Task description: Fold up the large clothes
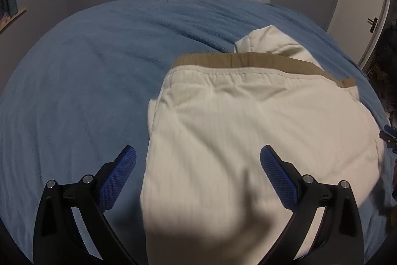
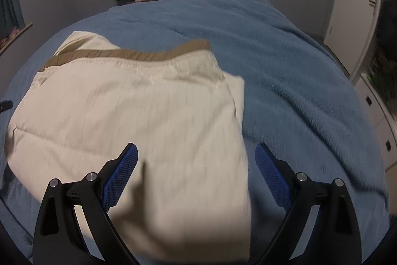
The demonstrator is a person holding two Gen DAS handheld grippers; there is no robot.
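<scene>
The cream trousers [image 1: 248, 131] with a tan waistband [image 1: 250, 60] lie folded flat on the blue bed cover [image 1: 86, 81], nearer its right edge. The left gripper [image 1: 198, 175] and right gripper [image 2: 196, 173] both hover over the fabric, fingers spread wide, holding nothing.

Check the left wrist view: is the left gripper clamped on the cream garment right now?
No, the left gripper stands wide open, its blue fingers apart above the cream garment lying on the blue blanket.
</scene>
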